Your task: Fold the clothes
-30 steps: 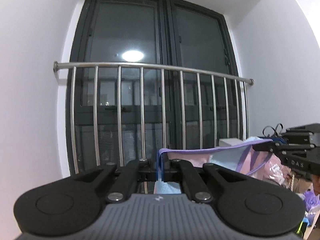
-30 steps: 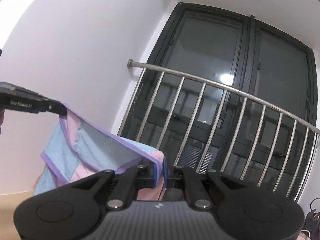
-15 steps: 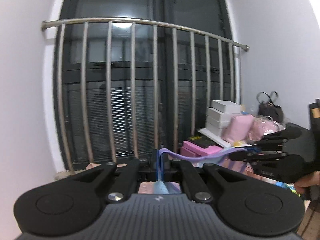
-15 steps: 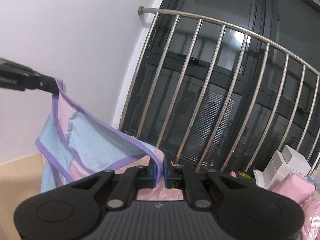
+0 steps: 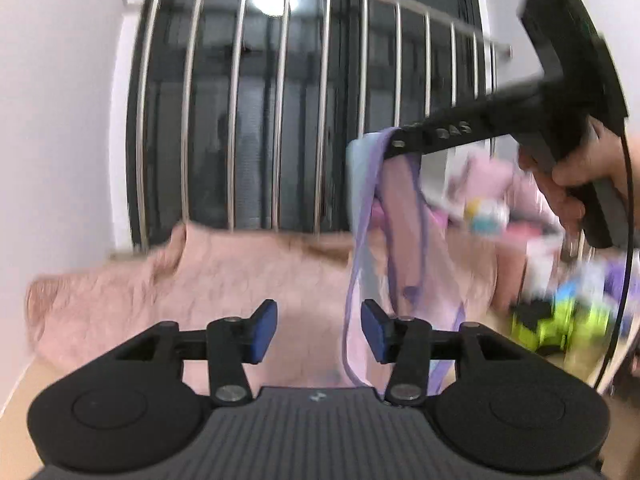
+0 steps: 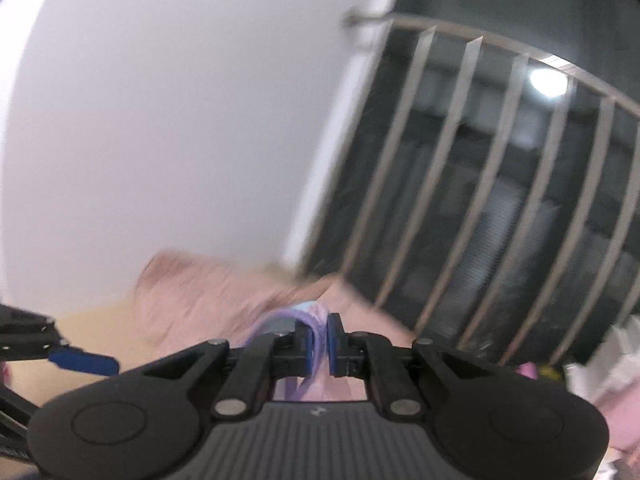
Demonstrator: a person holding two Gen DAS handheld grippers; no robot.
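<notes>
A pink and light-blue garment with purple trim [image 5: 396,240] hangs in the air in the left wrist view, pinched at its top by my right gripper [image 5: 394,142], which a hand holds at the upper right. My left gripper [image 5: 319,332] stands open with nothing between its blue pads; the garment's purple edge dangles just in front of its right pad [image 5: 374,334]. In the right wrist view my right gripper [image 6: 319,344] is shut on the garment's purple trim [image 6: 308,322]. One blue pad of the left gripper [image 6: 82,360] shows at the left edge there.
A fluffy pink blanket [image 5: 192,276] covers the surface below. Behind it stands a dark window with a steel railing [image 5: 280,100], and a white wall [image 5: 56,120] is on the left. Blurred pink packages and a green-and-black object [image 5: 560,320] crowd the right side.
My left gripper has opened and let go of the garment, which now hangs from the right gripper alone. Both grippers tilted downward and the right one swung up and closer to the left.
</notes>
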